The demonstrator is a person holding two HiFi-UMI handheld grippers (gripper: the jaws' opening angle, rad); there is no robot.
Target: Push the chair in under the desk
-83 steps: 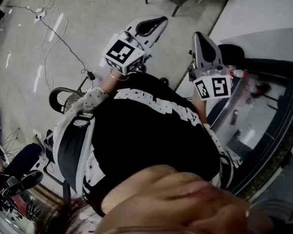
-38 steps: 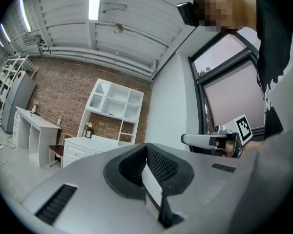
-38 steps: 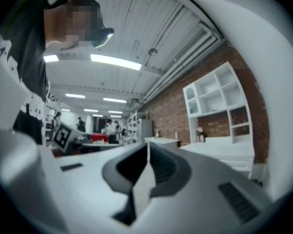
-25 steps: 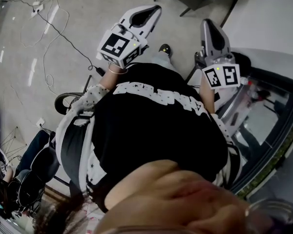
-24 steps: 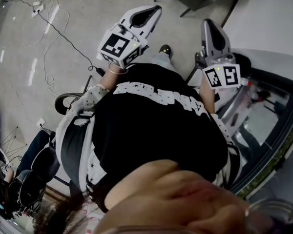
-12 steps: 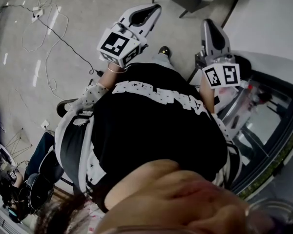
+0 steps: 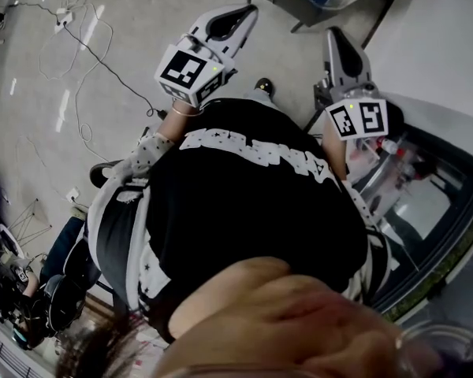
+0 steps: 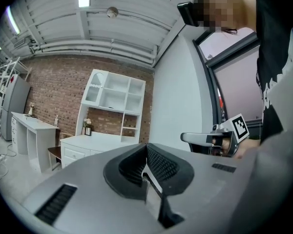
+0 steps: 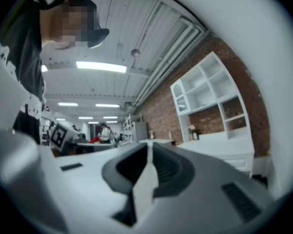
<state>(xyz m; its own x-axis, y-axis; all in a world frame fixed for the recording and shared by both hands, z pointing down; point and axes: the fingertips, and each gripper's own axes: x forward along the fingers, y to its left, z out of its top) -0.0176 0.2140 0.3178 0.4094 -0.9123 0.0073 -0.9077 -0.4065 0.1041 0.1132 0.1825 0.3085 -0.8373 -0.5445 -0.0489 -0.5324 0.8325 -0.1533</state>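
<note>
Left white two-jaw tool (image 7: 248, 12): jaws pressed together, nothing between them. Right white two-jaw tool (image 7: 333, 35): the same. Both point level over the grey floor (image 7: 31, 116).

Open floor far left, crossed by thin white cables (image 7: 83, 42). White worktop edge (image 7: 433, 38) close on the right.

Black office chair (image 7: 102, 170), near left; probably its armrest, the rest hidden behind the black shirt (image 7: 252, 211). The shirt's white lettering is unreadable.

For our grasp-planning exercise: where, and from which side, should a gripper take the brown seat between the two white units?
Probably its near edge, from the open floor in front. The brown seat shows a flat top, no backrest, and the white desk and white cabinet flank both sides. It is small and distant, so tentative.
</note>
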